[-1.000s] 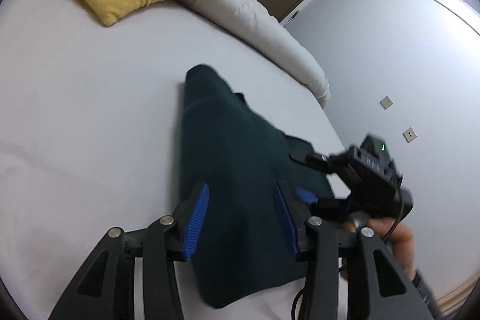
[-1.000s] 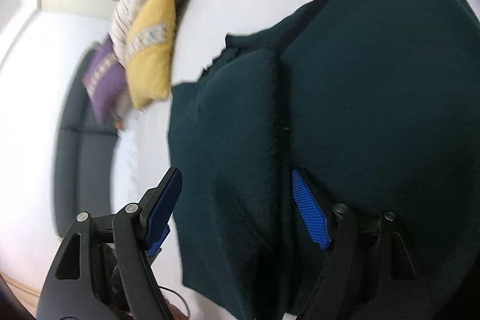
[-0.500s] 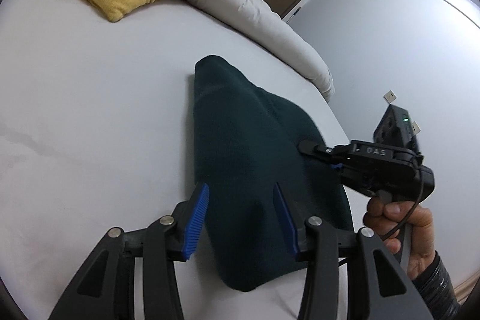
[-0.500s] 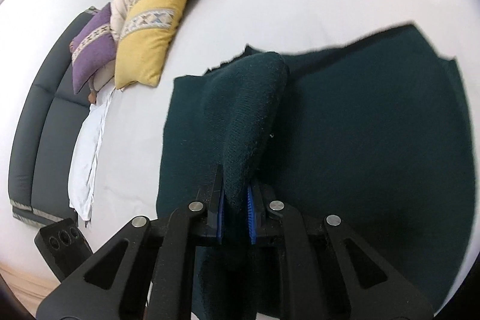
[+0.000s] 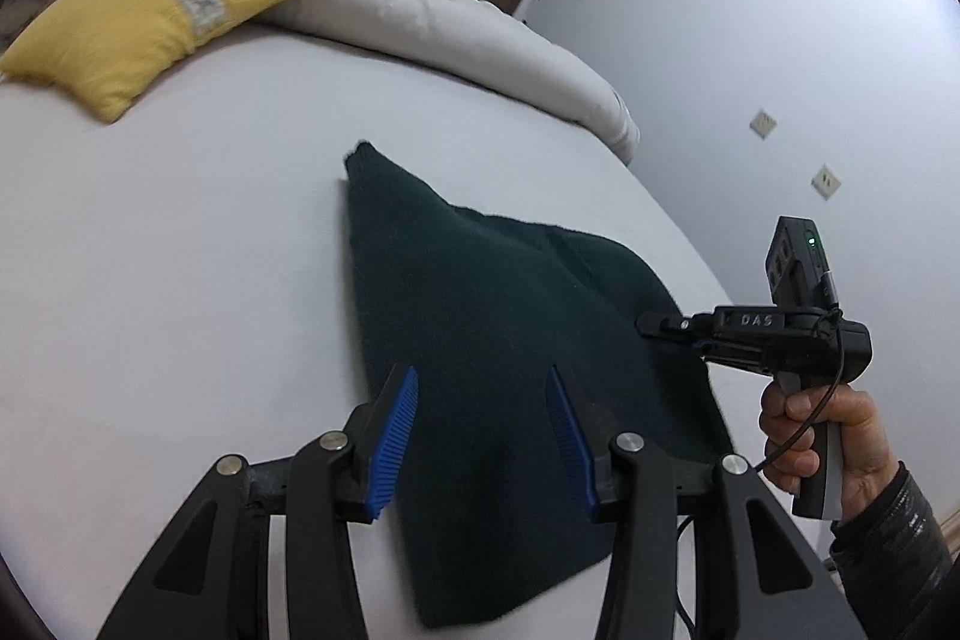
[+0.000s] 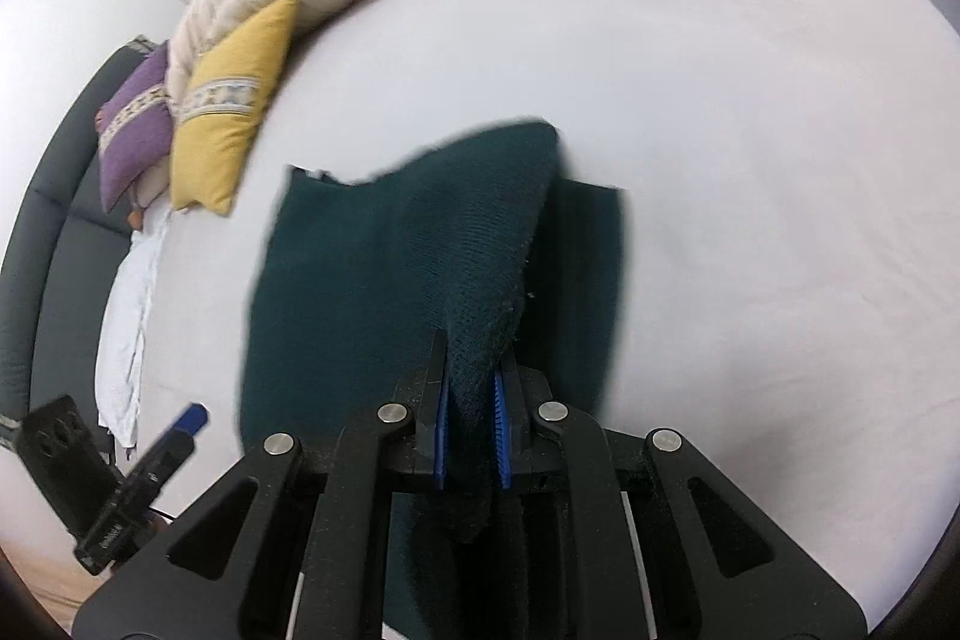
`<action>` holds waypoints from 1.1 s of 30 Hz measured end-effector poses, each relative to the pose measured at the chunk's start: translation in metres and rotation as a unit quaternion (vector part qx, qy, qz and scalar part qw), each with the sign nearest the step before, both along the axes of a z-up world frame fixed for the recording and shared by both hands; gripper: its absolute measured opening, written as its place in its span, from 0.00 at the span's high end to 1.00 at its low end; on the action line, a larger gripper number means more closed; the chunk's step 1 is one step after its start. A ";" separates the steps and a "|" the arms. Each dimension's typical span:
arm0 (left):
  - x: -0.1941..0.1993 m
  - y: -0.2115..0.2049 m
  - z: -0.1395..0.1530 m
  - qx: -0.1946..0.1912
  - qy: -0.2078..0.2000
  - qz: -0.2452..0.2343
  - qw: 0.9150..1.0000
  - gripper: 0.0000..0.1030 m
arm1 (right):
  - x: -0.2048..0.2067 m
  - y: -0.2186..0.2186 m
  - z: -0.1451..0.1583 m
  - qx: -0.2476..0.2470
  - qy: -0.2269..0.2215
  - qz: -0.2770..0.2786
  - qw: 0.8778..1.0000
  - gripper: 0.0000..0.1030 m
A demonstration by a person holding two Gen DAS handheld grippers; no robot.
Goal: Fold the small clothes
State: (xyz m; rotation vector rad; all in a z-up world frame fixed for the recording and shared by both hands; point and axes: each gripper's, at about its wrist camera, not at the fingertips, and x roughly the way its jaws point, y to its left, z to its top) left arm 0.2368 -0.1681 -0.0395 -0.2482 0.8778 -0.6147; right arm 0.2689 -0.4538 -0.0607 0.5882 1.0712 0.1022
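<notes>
Dark green garment half lifted on a white bed

The right tongs (image 6: 471, 436), marked "DAS" on the body, are clamped on a raised fold of the garment (image 5: 480, 340); the pinched edge itself is hidden between the blue pads. The left tongs (image 5: 486, 436) hang apart above its near end. The garment lies mid-bed (image 5: 180, 250), its long axis running from near to a far pointed tip; its near edge is blurred.
</notes>
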 end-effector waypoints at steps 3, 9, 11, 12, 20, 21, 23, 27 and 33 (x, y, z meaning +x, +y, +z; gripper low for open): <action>0.006 -0.021 -0.011 0.026 0.002 -0.009 1.000 0.54 | -0.003 -0.019 -0.024 0.018 0.000 -0.018 1.000 0.90; 0.008 -0.032 -0.029 0.066 0.002 -0.005 0.998 0.54 | -0.012 -0.024 -0.033 0.028 -0.013 -0.018 0.999 0.90; 0.008 -0.033 -0.033 0.076 -0.003 -0.008 0.997 0.52 | -0.019 -0.025 -0.045 0.038 -0.016 -0.024 0.999 0.90; 0.007 -0.035 -0.036 0.088 -0.006 -0.013 0.996 0.52 | -0.022 -0.026 -0.054 0.043 -0.018 -0.030 0.998 0.90; 0.007 -0.030 -0.031 0.115 0.004 -0.017 0.993 0.53 | -0.036 -0.023 -0.041 0.014 -0.017 -0.078 0.997 0.80; 0.005 -0.027 -0.024 0.113 -0.001 -0.007 0.994 0.55 | -0.040 -0.021 -0.025 -0.023 -0.027 -0.086 0.996 0.80; 0.003 -0.024 -0.003 0.105 -0.033 0.006 0.994 0.56 | -0.047 -0.018 0.002 -0.056 -0.071 -0.081 0.993 0.80; 0.027 -0.056 0.012 0.135 -0.058 -0.015 0.989 0.56 | -0.026 -0.003 0.010 0.021 -0.092 -0.025 0.995 0.79; 0.078 -0.100 -0.038 0.211 -0.034 -0.033 0.976 0.47 | 0.039 0.013 -0.041 0.048 -0.031 -0.007 0.998 0.83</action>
